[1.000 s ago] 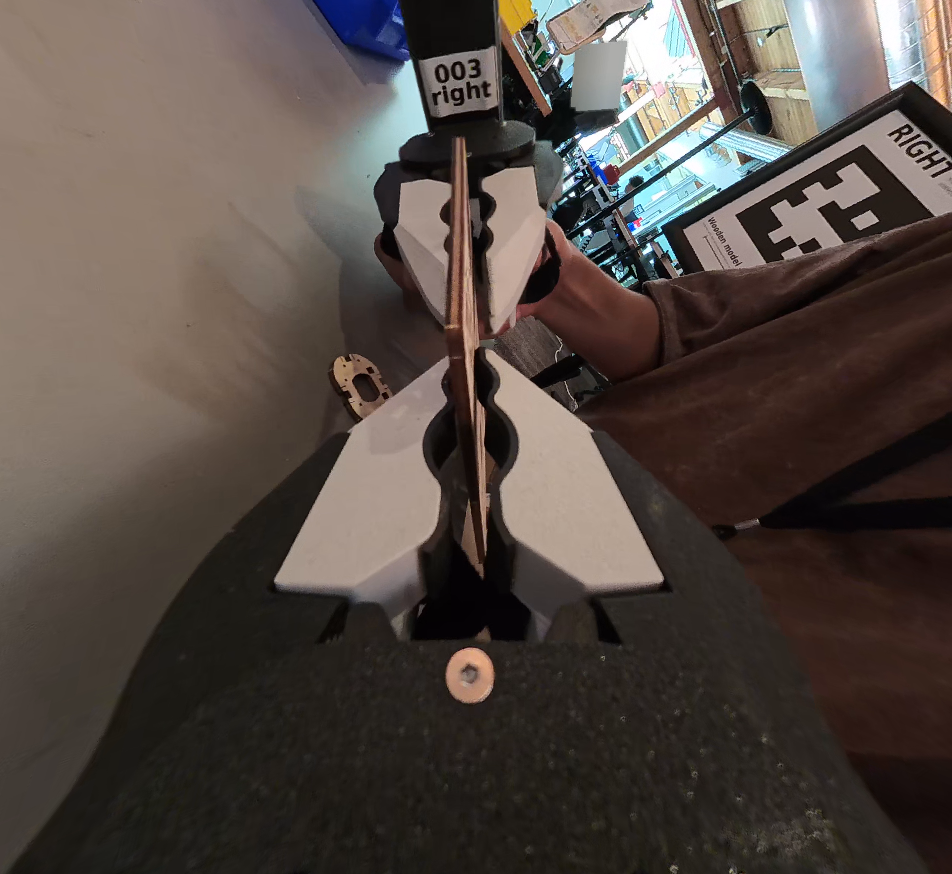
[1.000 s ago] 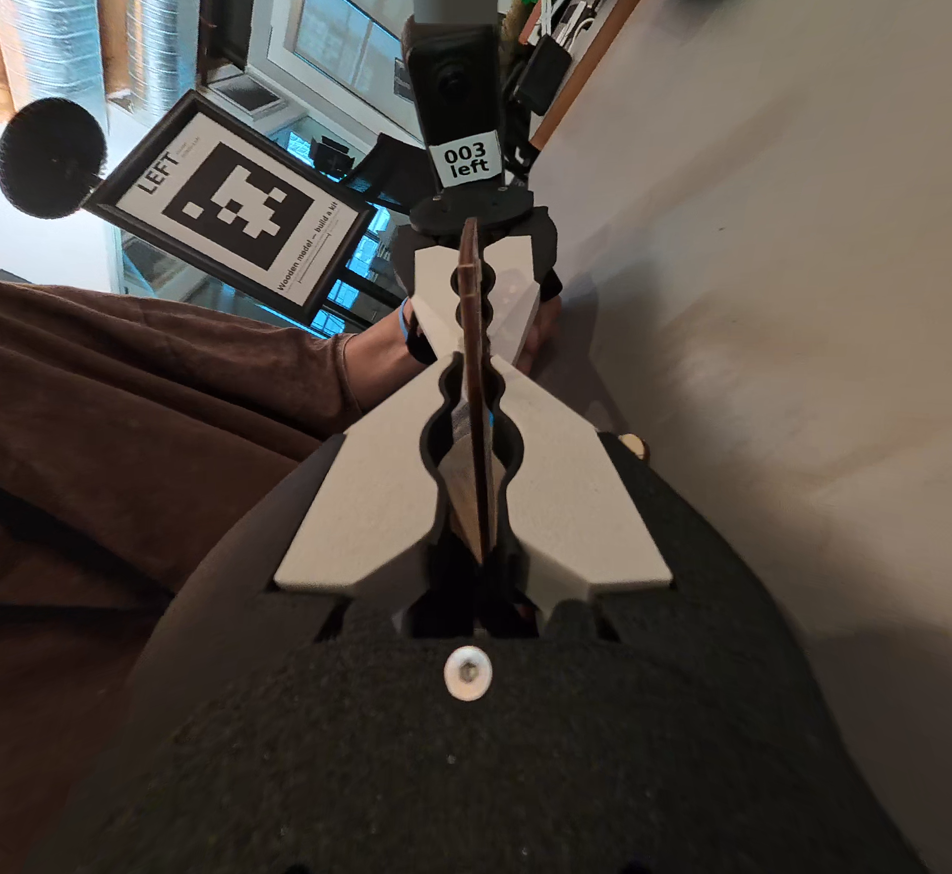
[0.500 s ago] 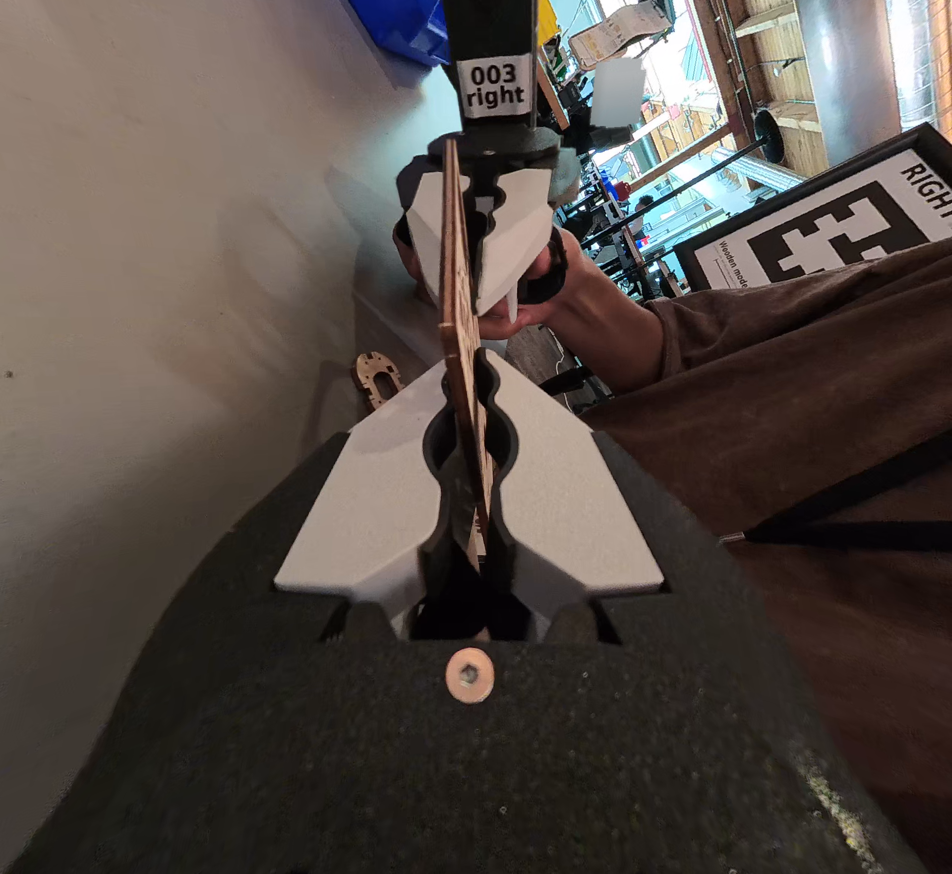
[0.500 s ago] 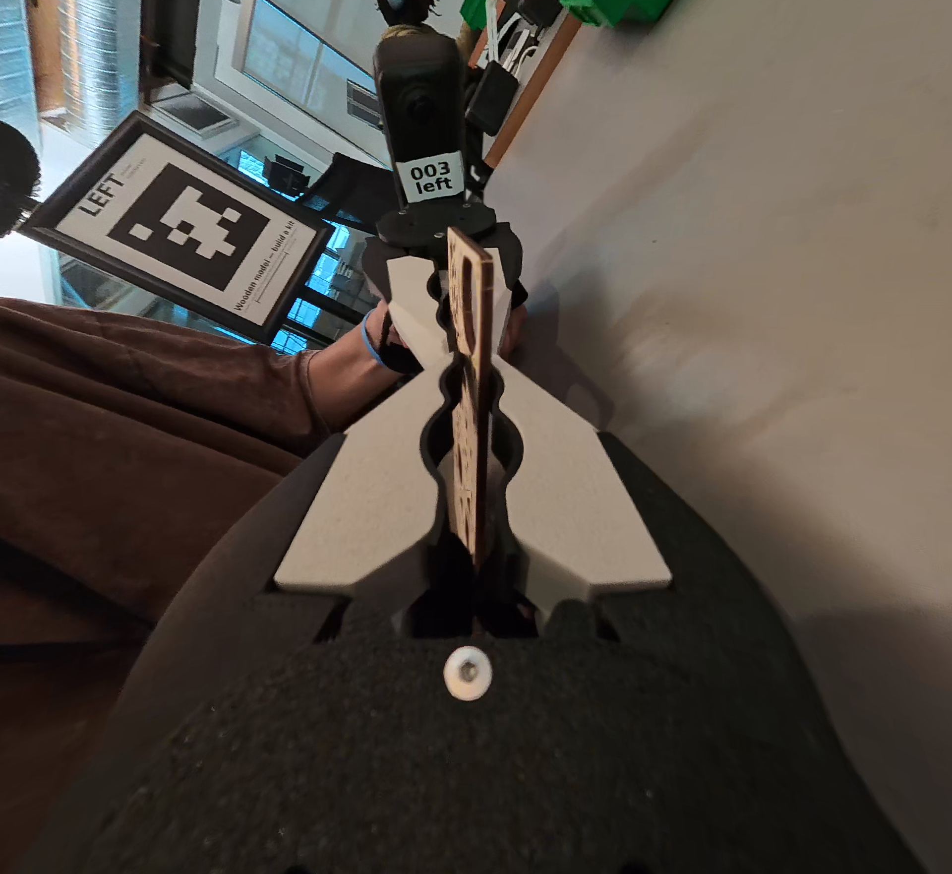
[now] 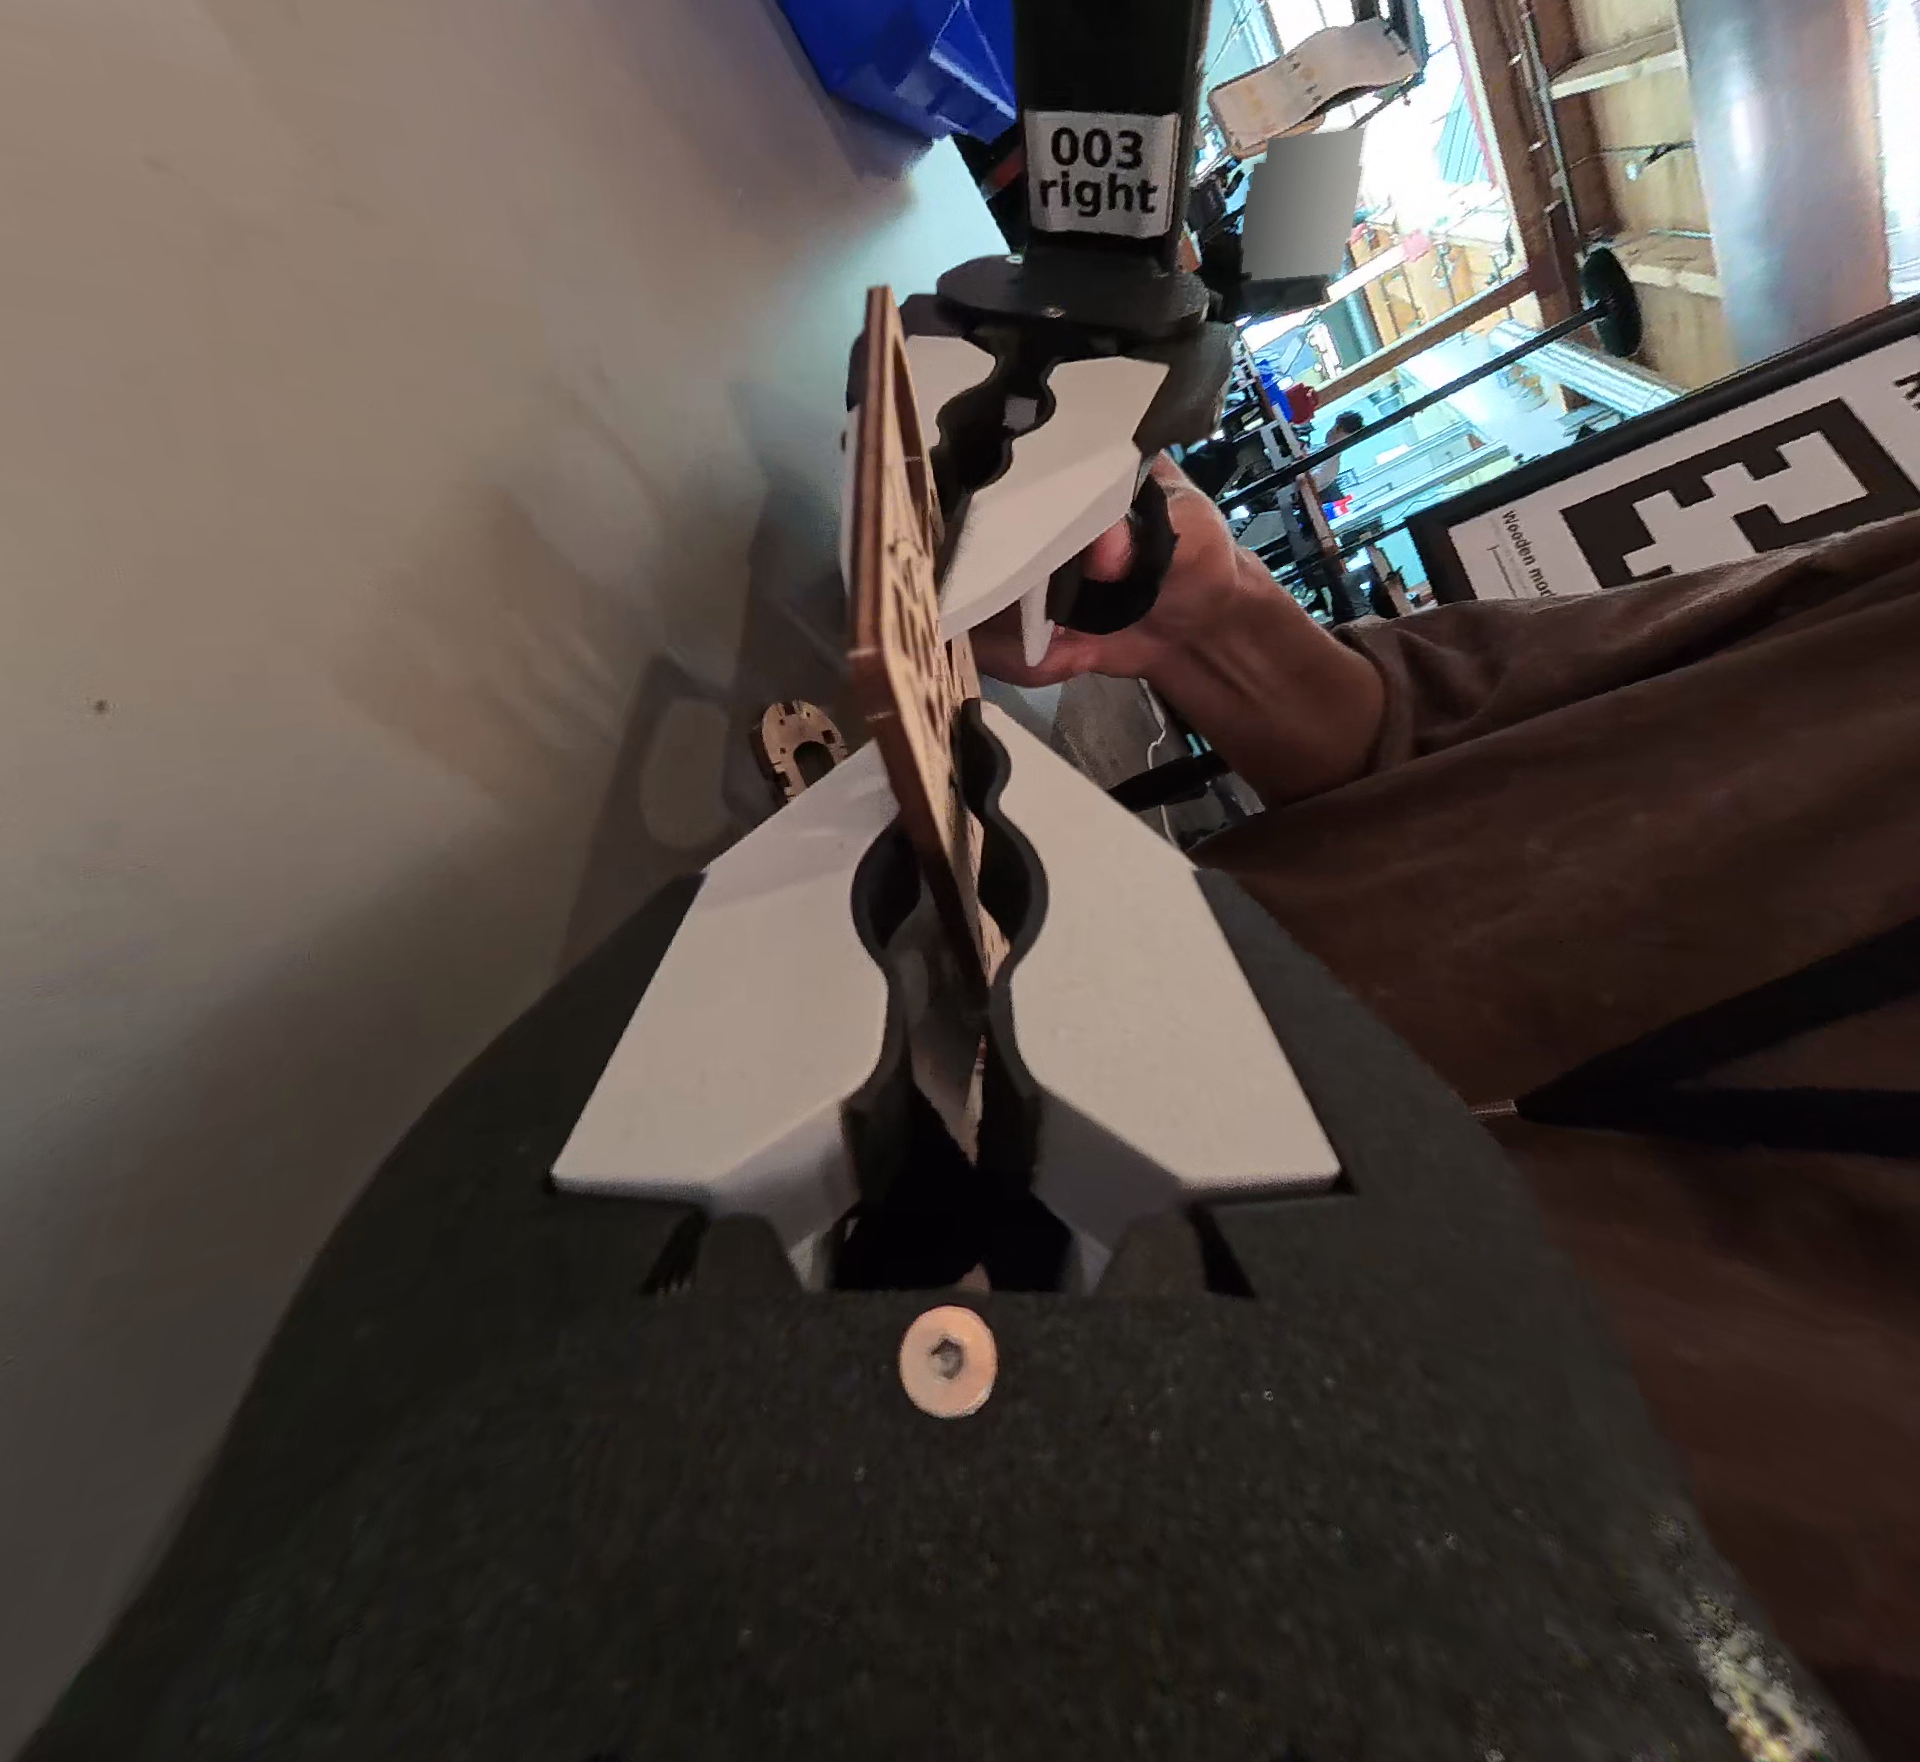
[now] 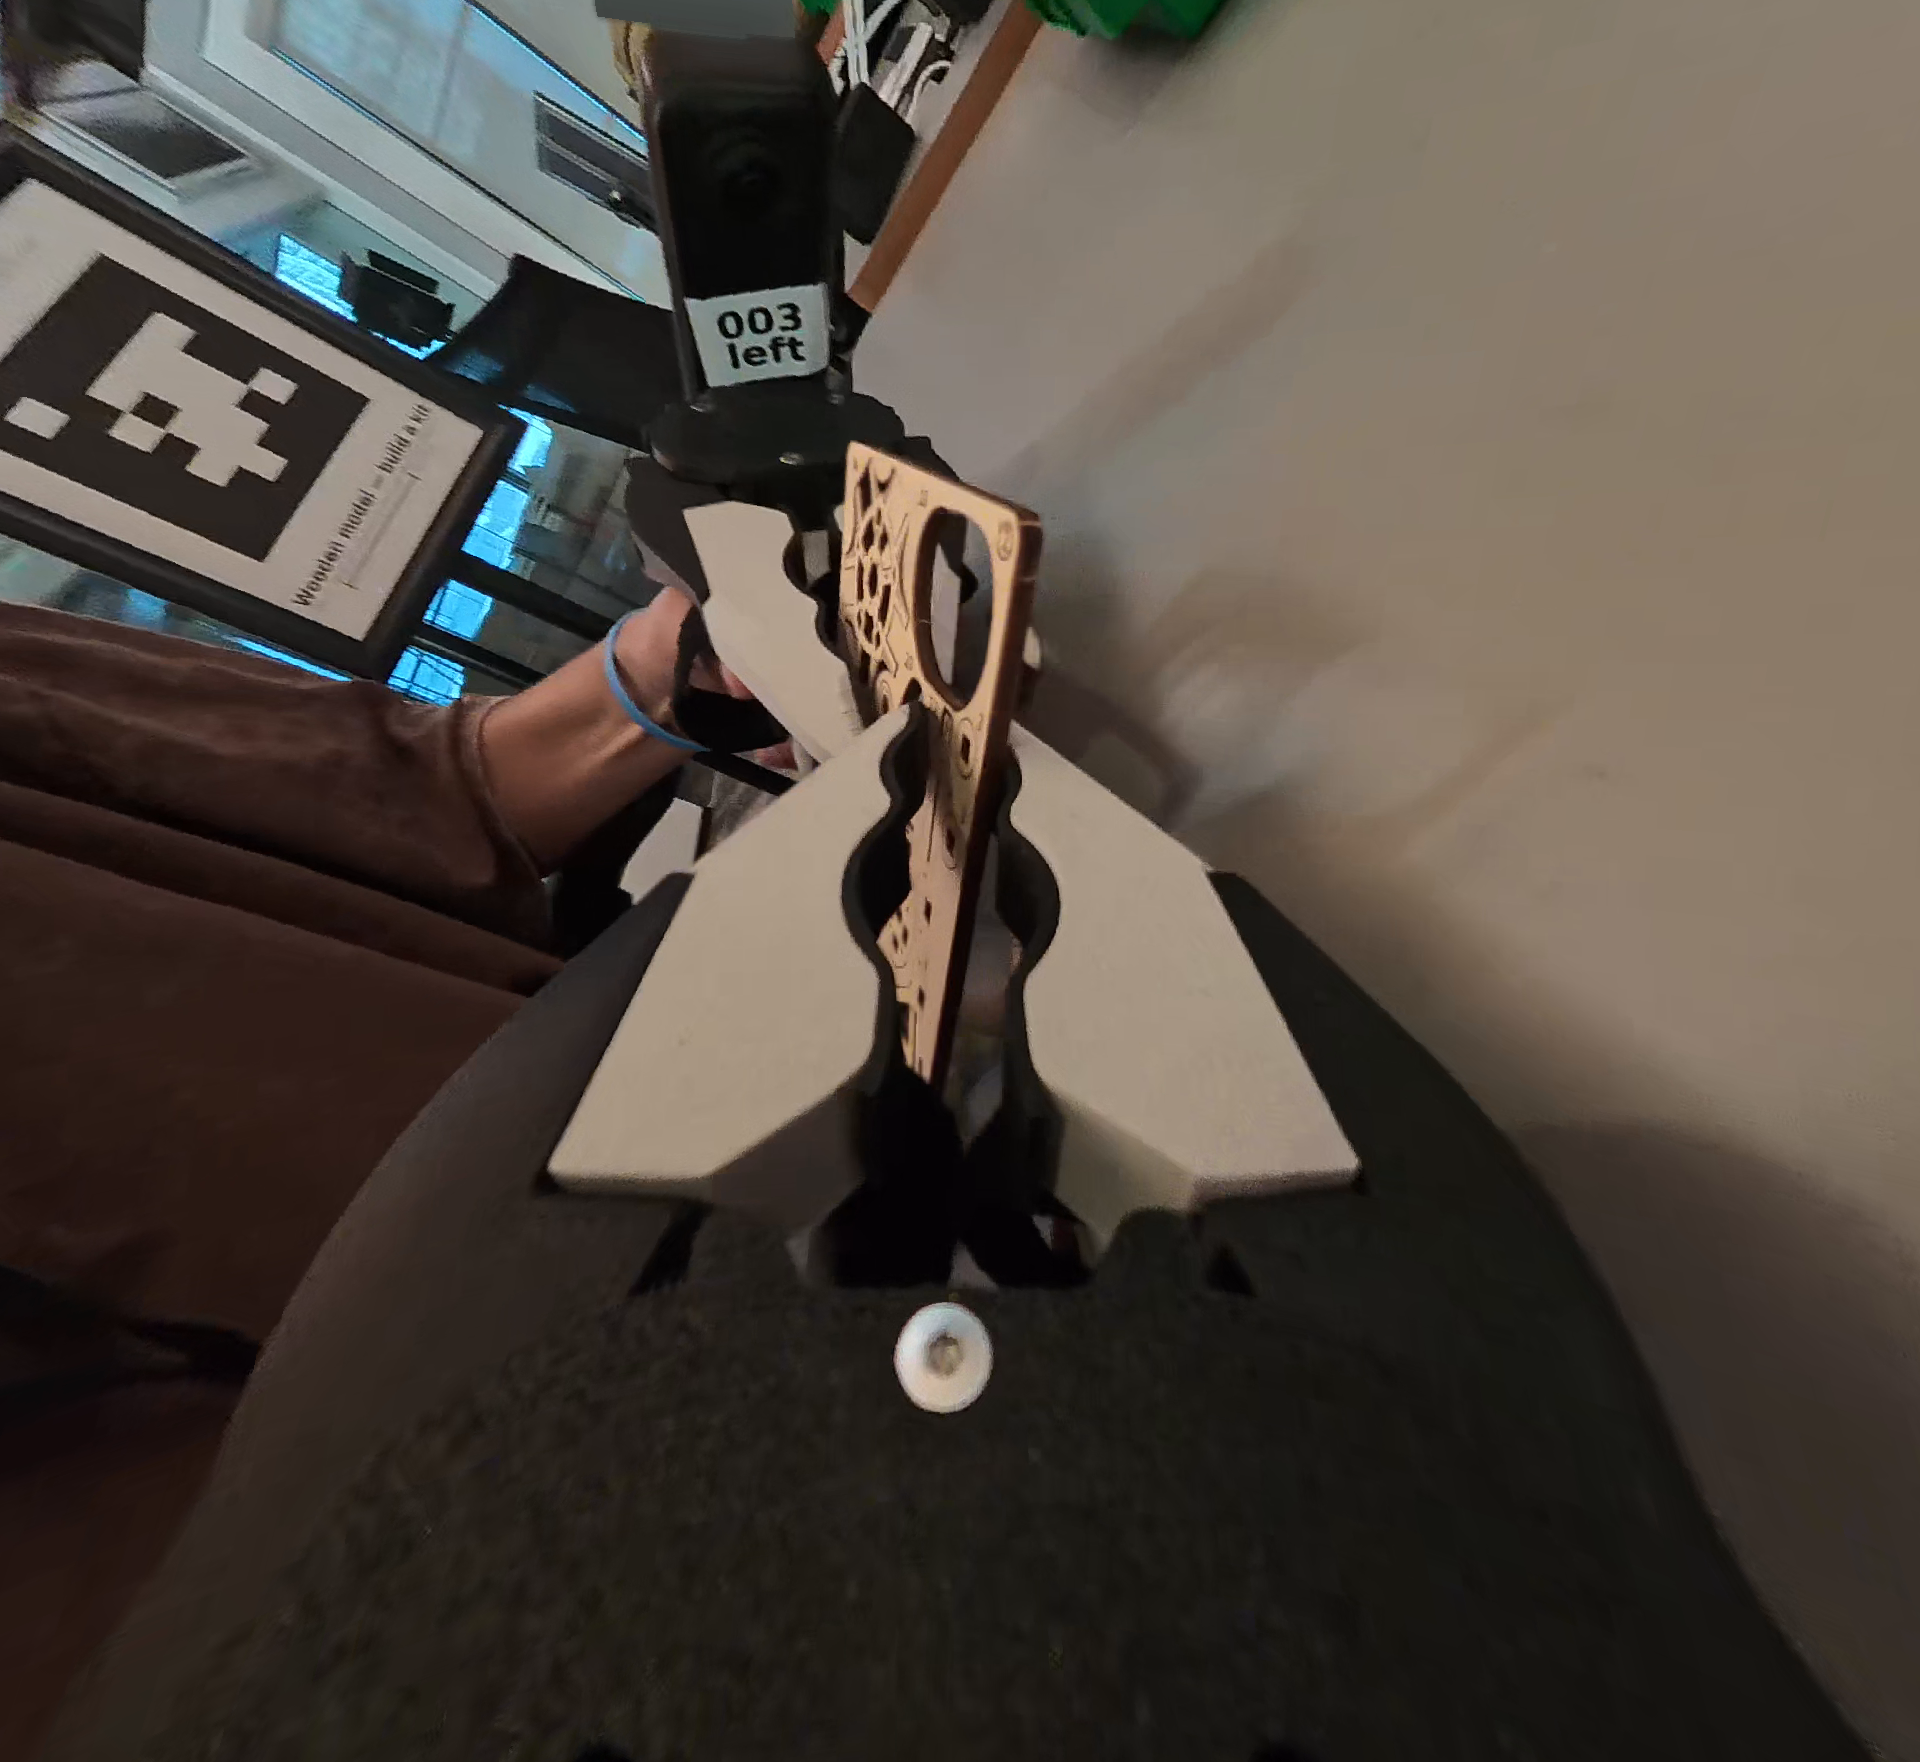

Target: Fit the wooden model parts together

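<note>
Both grippers apparently clamp wooden sheet point(image 6: 940, 777).

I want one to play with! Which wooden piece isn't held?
The small piece with the oval hole, loose on the table. Left tongs and right tongs hold the big patterned sheet.

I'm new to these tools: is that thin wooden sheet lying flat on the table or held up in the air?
Held up, off the table. The wooden sheet stands on edge, tilted, with both grippers' jaws closed on it from opposite ends.
</note>
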Action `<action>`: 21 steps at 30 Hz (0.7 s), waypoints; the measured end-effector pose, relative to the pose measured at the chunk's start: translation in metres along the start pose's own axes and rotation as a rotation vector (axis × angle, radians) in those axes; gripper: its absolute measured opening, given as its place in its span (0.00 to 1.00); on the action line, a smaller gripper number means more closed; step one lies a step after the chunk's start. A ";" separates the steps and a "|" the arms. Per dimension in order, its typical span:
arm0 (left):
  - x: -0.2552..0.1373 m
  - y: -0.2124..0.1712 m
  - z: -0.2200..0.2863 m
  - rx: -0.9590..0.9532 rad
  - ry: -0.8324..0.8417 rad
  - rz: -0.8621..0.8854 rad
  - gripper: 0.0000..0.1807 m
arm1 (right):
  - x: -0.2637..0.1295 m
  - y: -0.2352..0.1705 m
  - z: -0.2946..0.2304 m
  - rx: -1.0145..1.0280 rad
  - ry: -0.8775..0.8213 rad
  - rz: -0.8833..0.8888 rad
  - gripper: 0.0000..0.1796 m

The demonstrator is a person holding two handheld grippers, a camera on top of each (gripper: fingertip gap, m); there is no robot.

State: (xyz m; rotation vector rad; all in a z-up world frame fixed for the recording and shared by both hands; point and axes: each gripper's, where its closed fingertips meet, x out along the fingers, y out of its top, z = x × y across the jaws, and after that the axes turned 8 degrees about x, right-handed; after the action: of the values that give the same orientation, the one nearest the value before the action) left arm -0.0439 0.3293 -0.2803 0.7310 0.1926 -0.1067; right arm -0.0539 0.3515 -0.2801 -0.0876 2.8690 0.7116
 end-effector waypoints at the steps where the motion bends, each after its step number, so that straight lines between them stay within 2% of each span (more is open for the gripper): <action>1: 0.000 0.000 0.001 0.001 -0.007 0.002 0.01 | -0.001 0.000 -0.002 0.006 0.017 -0.003 0.04; 8: -0.006 0.004 0.003 -0.018 -0.038 0.019 0.01 | -0.022 0.019 -0.011 0.020 0.120 0.127 0.13; 12: -0.017 0.017 0.015 -0.067 -0.119 0.068 0.01 | -0.055 0.041 -0.031 -0.049 0.134 0.225 0.15; 14: -0.038 0.046 0.027 -0.081 -0.185 0.144 0.01 | -0.075 0.050 -0.040 -0.090 0.070 0.273 0.15; 16: -0.064 0.082 0.024 -0.082 -0.147 0.143 0.00 | -0.088 0.044 -0.049 -0.140 0.006 0.286 0.14; 18: -0.087 0.118 0.005 -0.073 -0.032 0.064 0.00 | -0.094 0.028 -0.048 -0.166 -0.049 0.291 0.13; 21: -0.108 0.162 -0.052 -0.036 0.192 -0.177 0.00 | -0.094 0.005 -0.033 -0.141 -0.122 0.245 0.12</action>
State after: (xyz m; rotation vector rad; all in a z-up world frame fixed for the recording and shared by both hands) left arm -0.1298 0.4868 -0.1897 0.6873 0.4412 -0.2013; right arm 0.0324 0.3422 -0.2312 0.2831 2.7368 0.9285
